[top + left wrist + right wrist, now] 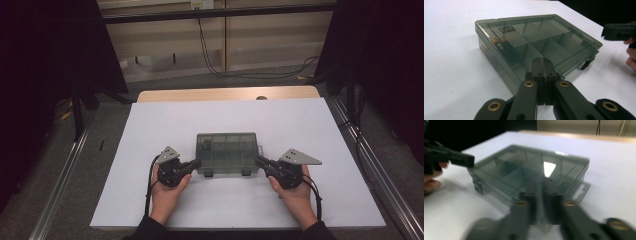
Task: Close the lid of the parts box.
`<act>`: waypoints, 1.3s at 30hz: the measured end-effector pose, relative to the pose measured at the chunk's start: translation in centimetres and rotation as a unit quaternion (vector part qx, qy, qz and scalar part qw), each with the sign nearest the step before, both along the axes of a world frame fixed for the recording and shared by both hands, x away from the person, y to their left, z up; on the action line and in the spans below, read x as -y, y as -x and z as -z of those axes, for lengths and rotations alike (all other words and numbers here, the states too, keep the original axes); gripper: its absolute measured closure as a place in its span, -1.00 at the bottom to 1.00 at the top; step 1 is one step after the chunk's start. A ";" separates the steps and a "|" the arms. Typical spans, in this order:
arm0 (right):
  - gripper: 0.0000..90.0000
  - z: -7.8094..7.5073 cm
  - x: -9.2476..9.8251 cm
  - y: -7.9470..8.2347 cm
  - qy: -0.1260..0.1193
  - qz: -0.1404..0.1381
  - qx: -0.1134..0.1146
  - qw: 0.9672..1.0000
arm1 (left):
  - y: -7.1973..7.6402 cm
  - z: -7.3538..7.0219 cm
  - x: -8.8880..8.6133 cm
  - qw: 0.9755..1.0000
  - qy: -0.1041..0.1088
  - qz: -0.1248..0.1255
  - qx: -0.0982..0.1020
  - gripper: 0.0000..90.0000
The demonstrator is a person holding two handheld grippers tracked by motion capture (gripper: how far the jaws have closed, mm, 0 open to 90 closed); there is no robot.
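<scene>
A smoky clear plastic compartment box [227,152] [536,42] [524,175] lies lid-down-shut on the white table cover [300,125]. Two batteries [500,43] rest in one compartment. My left gripper [197,162] [542,62] is shut, its tips at the box's left front corner, with nothing between them. My right gripper [258,160] [539,185] points at the box's right side; its jaws stand a narrow gap apart, blurred, with the box corner just beyond them. Each gripper view also catches the other gripper [619,31] [454,157] across the box.
Two dark latches [208,173] [246,172] stick out from the box's near edge, and a hang tab [581,191] from its right end. The wooden table edge [225,94] lies at the back, with cables [235,74] on the floor behind. Metal rails [372,165] run along both sides.
</scene>
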State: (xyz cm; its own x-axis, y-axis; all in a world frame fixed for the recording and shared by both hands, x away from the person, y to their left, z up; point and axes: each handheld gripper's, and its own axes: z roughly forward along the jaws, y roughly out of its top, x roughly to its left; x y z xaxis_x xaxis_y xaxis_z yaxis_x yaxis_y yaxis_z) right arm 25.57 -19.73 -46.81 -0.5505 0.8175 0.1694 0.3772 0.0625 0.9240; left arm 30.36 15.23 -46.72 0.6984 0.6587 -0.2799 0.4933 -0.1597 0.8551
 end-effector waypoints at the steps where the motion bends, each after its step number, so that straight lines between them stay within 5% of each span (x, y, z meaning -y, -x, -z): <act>1: 0.58 -0.2 0.2 0.1 0.000 -0.001 0.009 1.000 | 0.0 0.0 0.0 1.000 -0.001 0.001 0.000 1.00; 4: -0.09 -0.7 0.9 0.2 -0.010 0.010 0.016 1.000 | 0.0 -0.1 0.1 1.000 0.001 0.003 -0.001 1.00; 6: -0.72 -0.8 1.3 0.2 -0.012 0.032 0.019 0.999 | 0.0 -0.1 0.0 1.000 -0.001 0.002 0.000 1.00; 8: -1.00 -0.8 1.7 0.1 -0.021 0.036 0.019 0.999 | -0.1 -0.2 0.0 1.000 -0.003 0.003 -0.004 1.00; 20: -1.00 -0.8 4.2 0.6 -0.020 0.052 0.032 0.998 | 0.0 -0.5 -0.2 1.000 0.004 0.006 -0.003 0.99; 23: -1.00 -0.8 4.5 0.9 -0.020 0.054 0.032 0.998 | 0.1 -0.6 -0.4 1.000 0.012 0.010 0.003 0.80; 26: -1.00 -0.7 4.9 1.1 -0.011 0.054 0.037 0.998 | 0.2 -0.9 -0.8 1.000 0.015 0.010 0.013 0.48; 29: -0.99 -0.7 5.4 1.3 -0.014 0.057 0.037 0.998 | 0.0 -1.2 -1.2 0.999 0.032 0.001 0.005 -0.07; 31: -0.99 -0.7 5.6 1.4 -0.016 0.060 0.037 0.997 | 0.1 -1.4 -1.5 0.999 0.026 -0.015 0.010 -0.51; 34: -0.99 -0.7 5.9 1.5 -0.015 0.060 0.037 0.997 | 0.1 -1.5 -2.0 0.999 0.028 -0.007 0.022 -0.94; 39: -0.99 -0.7 6.3 1.7 -0.012 0.061 0.039 0.997 | 0.3 -1.8 -3.2 0.999 0.025 -0.009 0.036 -1.00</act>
State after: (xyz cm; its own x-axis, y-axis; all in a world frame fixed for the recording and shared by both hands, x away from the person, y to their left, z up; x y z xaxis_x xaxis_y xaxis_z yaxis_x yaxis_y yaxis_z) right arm 23.87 -25.99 -46.15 -0.4597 0.8754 0.1494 0.3072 -0.0011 0.9516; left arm 30.07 18.47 -44.93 0.7058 0.6584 -0.2615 0.4325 -0.1080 0.8951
